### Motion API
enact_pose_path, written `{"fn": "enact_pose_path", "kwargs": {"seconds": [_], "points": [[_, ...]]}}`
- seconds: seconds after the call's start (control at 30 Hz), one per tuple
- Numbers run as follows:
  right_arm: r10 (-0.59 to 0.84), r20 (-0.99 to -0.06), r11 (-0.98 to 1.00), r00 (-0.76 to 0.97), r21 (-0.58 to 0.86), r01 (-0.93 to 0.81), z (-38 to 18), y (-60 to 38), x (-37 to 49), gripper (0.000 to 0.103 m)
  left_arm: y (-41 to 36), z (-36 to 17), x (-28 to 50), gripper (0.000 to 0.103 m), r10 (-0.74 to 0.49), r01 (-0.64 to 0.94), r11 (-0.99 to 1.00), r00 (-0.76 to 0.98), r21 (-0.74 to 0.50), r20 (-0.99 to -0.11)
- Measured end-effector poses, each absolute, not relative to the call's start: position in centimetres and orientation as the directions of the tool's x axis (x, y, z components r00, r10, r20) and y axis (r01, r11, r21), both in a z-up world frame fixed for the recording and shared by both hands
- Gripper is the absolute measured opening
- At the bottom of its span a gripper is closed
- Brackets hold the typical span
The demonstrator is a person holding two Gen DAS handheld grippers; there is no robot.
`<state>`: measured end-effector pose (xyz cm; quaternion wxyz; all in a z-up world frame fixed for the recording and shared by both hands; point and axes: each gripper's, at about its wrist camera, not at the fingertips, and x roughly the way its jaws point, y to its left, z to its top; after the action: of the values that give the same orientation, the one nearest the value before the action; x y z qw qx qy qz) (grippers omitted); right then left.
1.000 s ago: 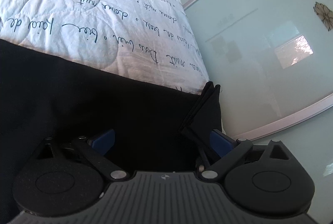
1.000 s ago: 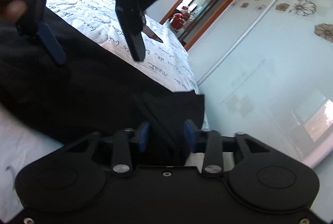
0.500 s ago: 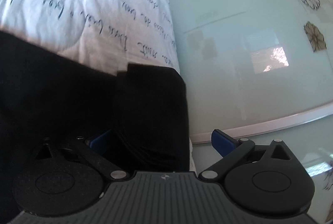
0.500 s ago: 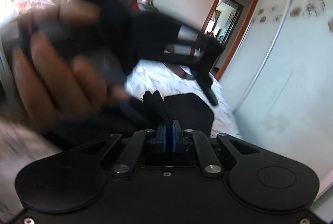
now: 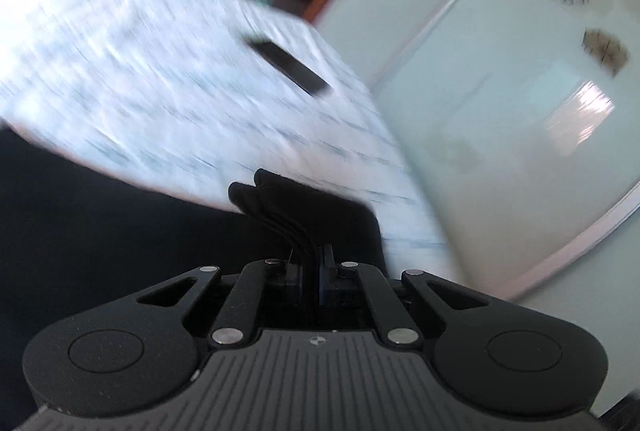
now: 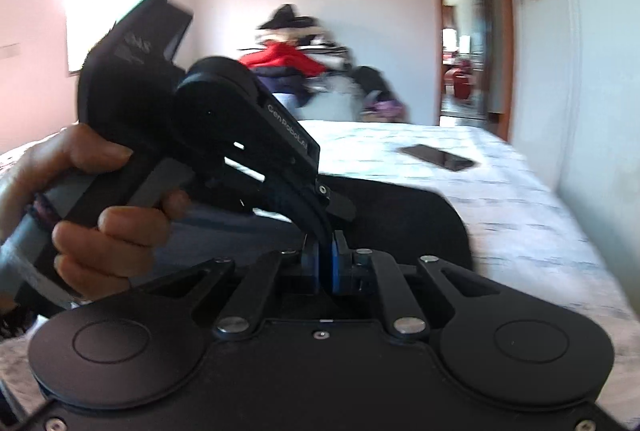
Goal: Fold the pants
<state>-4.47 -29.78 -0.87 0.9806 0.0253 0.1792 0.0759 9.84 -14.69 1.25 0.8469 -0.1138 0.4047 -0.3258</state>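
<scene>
You're in home bedroom: quilted bed cover [image 6: 460, 167] underfoot, sliding wardrobe doors [image 5: 520, 79] at 3 o'clock, window [image 6: 104, 19] at 10, clothes heap [image 6: 296, 59] at 12.

Motion blur smears the printed bedspread [image 5: 160, 79] in the left wrist view, so its lettering cannot be read, and the dark flat phone [image 5: 290, 68] lying on it has soft edges. The black pants [image 5: 100, 231] run off the left edge and under the left gripper [image 5: 314, 263], whose fingertips are buried in the folded cloth. In the right wrist view, the person's left hand [image 6: 80, 203] is cut off at the left edge. The heap of clothes [image 6: 296, 63] beyond the bed is too blurred to sort out.
</scene>
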Motion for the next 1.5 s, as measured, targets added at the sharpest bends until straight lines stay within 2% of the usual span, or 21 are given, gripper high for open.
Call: {"fn": "enact_pose_path", "kwargs": {"seconds": [0.1, 0.17, 0.2, 0.27, 0.3, 0.33, 0.37, 0.43, 0.47, 0.57, 0.67, 0.77, 0.87, 0.93, 1.1, 1.23, 1.33, 1.4, 1.5], "points": [[0.263, -0.354, 0.965, 0.898, 0.12, -0.235, -1.3, -27.6, -2.8, 0.006, -11.8, 1.8, 9.2, 0.005, -0.54, 0.417, 0.838, 0.552, -0.351, -0.635], [0.293, -0.386, 0.956, 0.875, 0.114, -0.27, -1.9, -25.8, -1.1, 0.006, -10.8, 1.3, 9.6, 0.009, -0.47, 0.409, 0.874, 0.576, -0.262, -0.669], [0.302, -0.409, 0.953, 0.861, 0.111, -0.282, -2.4, -25.0, -0.3, 0.006, -10.6, 0.7, 10.2, 0.023, -0.413, 0.392, 0.897, 0.585, -0.203, -0.698], [0.31, -0.505, 0.948, 0.806, 0.105, -0.299, -3.8, -23.7, 1.7, 0.006, -9.5, -0.2, 10.9, 0.03, -0.298, 0.315, 0.942, 0.609, -0.121, -0.735], [0.295, -0.538, 0.952, 0.789, 0.095, -0.292, -4.4, -23.2, 2.2, 0.007, -8.6, -0.1, 11.1, 0.039, -0.247, 0.274, 0.958, 0.622, -0.09, -0.743], [0.299, -0.548, 0.95, 0.781, 0.092, -0.299, -4.6, -23.0, 2.1, 0.009, -7.4, 0.1, 11.1, 0.051, -0.224, 0.249, 0.965, 0.637, -0.079, -0.737], [0.311, -0.546, 0.945, 0.778, 0.089, -0.315, -4.4, -23.1, 1.8, 0.009, -6.0, 0.5, 11.2, 0.058, -0.215, 0.231, 0.97, 0.656, -0.079, -0.723], [0.334, -0.523, 0.938, 0.784, 0.106, -0.329, -3.3, -24.0, 0.7, 0.009, -3.2, 1.4, 10.7, 0.08, -0.18, 0.187, 0.98, 0.703, -0.065, -0.688], [0.339, -0.502, 0.939, 0.796, 0.13, -0.318, -2.6, -24.9, 0.4, 0.009, -2.1, 1.9, 10.4, 0.083, -0.142, 0.156, 0.987, 0.725, -0.04, -0.674], [0.315, -0.45, 0.947, 0.835, 0.21, -0.244, -1.6, -27.4, 0.1, 0.009, -0.7, 3.2, 10.0, 0.084, -0.06, 0.118, 0.992, 0.748, 0.044, -0.661], [0.266, -0.514, 0.96, 0.815, 0.216, -0.176, -2.3, -28.1, 2.4, 0.012, -1.8, 3.5, 10.6, 0.086, -0.14, 0.203, 0.979, 0.711, 0.01, -0.689], [0.188, -0.547, 0.982, 0.815, 0.121, -0.145, -2.7, -27.1, 3.7, 0.012, -4.2, 2.3, 10.9, 0.087, -0.26, 0.309, 0.948, 0.625, -0.072, -0.736], [0.045, -0.574, 0.999, 0.817, 0.034, -0.031, -3.3, -29.7, 4.9, 0.012, -8.2, 0.1, 10.9, 0.087, -0.29, 0.42, 0.907, 0.579, -0.026, -0.762], [0.007, -0.606, 1.0, 0.795, 0.021, 0.008, -3.6, -32.1, 6.2, 0.012, -10.4, -1.0, 10.9, 0.087, -0.279, 0.459, 0.888, 0.585, 0.027, -0.762], [0.027, -0.668, 0.999, 0.744, 0.05, 0.009, -5.4, -35.5, 10.0, 0.011, -13.1, -4.8, 13.9, 0.089, -0.2, 0.429, 0.898, 0.592, 0.095, -0.781], [0.008, -0.622, 0.999, 0.783, 0.029, 0.013, -3.1, -33.7, 6.1, 0.011, -11.6, -2.9, 12.9, 0.087, -0.225, 0.411, 0.91, 0.596, 0.052, -0.771], [0.071, -0.622, 0.997, 0.78, 0.038, -0.06, -2.6, -32.6, 3.1, 0.013, -11.0, -2.3, 10.8, 0.089, -0.263, 0.452, 0.891, 0.567, 0.028, -0.781], [0.062, -0.659, 0.995, 0.75, -0.015, -0.096, -3.7, -31.5, 1.8, 0.014, -11.2, -2.9, 10.1, 0.089, -0.285, 0.475, 0.88, 0.526, -0.001, -0.801], [-0.024, -0.683, 0.978, 0.73, -0.169, -0.126, -5.0, -30.0, -0.4, 0.015, -11.8, -4.1, 8.9, 0.096, -0.258, 0.505, 0.861, 0.539, 0.063, -0.802]]}}
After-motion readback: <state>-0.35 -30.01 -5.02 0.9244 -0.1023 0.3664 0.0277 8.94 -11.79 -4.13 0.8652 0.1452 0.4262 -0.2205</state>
